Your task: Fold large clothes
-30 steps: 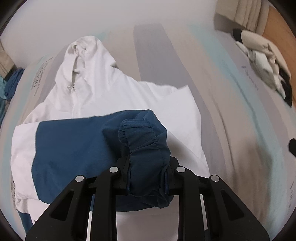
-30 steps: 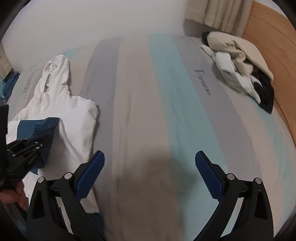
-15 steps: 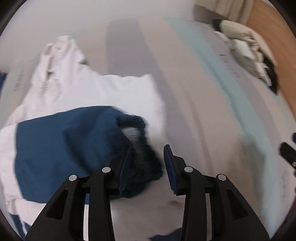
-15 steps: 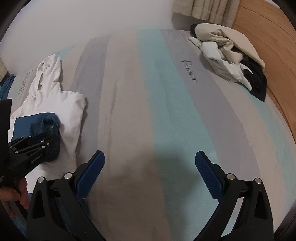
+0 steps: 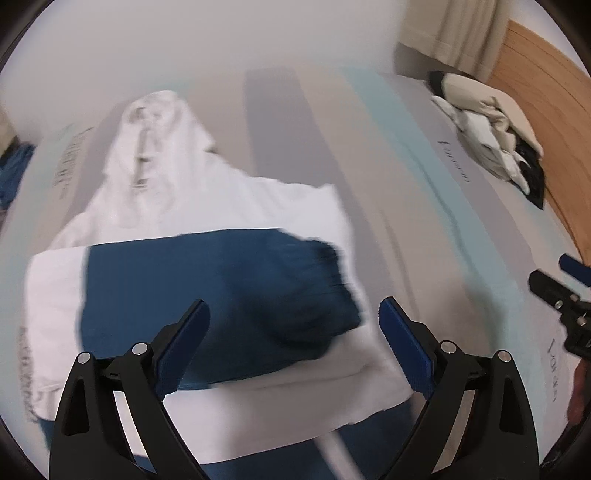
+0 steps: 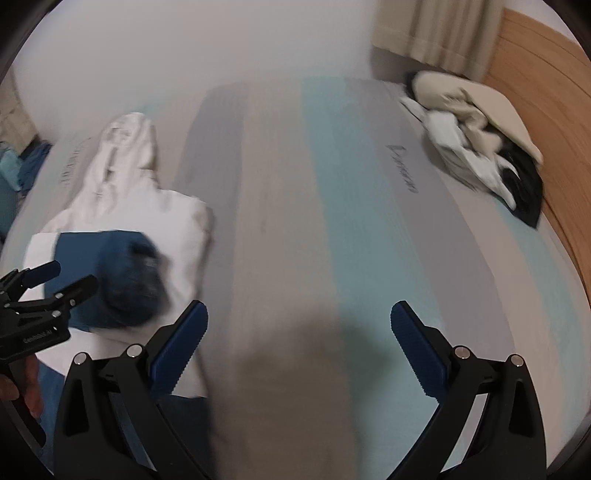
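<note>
A white and blue hooded jacket (image 5: 207, 206) lies on the striped bed (image 5: 424, 206), hood away from me. Its blue sleeve (image 5: 229, 291) is folded across the white body, cuff to the right. My left gripper (image 5: 293, 345) is open and empty, just above and behind the sleeve. In the right wrist view the jacket (image 6: 122, 206) lies at the left and the left gripper (image 6: 62, 278) hovers beside the sleeve (image 6: 122, 280). My right gripper (image 6: 297, 345) is open and empty over bare bedcover, right of the jacket.
A heap of beige, white and black clothes (image 6: 480, 144) lies at the bed's far right by the wooden headboard (image 6: 546, 110). Beige curtains (image 6: 432, 29) hang behind. Blue cloth (image 6: 26, 166) sits off the bed's left side.
My left gripper let go of the blue sleeve cuff, opened wide and pulled back. The sleeve now lies across the jacket. The right gripper stayed open and shifted slightly.
</note>
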A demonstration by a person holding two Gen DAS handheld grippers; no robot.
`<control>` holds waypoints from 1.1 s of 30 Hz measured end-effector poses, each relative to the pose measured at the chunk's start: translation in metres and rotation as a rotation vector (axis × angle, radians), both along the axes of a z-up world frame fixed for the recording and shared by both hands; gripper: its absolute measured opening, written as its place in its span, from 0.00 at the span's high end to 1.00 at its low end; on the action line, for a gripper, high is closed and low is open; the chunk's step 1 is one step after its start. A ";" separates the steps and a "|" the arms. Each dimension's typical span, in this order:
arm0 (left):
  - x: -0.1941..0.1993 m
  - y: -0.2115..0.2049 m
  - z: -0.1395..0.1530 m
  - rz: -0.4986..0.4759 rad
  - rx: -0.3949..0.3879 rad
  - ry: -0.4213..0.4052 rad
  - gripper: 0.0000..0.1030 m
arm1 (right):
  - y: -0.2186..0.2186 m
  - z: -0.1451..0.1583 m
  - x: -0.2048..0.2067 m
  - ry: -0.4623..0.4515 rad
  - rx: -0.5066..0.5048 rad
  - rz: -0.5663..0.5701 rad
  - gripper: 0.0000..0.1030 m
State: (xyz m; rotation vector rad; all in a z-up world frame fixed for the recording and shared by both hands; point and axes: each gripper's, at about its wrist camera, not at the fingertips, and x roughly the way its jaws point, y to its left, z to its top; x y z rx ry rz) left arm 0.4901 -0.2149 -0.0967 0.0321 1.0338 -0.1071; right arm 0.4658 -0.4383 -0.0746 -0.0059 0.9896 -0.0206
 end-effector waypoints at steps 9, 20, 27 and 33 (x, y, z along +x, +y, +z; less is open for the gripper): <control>-0.004 0.117 0.022 0.162 0.066 -0.023 0.06 | 0.111 0.034 0.017 -0.105 -0.025 0.105 0.07; 0.046 0.228 0.019 0.106 0.099 -0.047 0.06 | 0.208 0.027 0.082 -0.062 -0.014 0.062 0.07; 0.092 0.262 -0.005 0.088 0.100 -0.058 0.06 | 0.275 -0.010 0.115 -0.099 0.019 0.121 0.07; 0.143 0.278 -0.030 0.065 0.087 -0.056 0.06 | 0.320 -0.048 0.160 -0.121 -0.006 0.275 0.09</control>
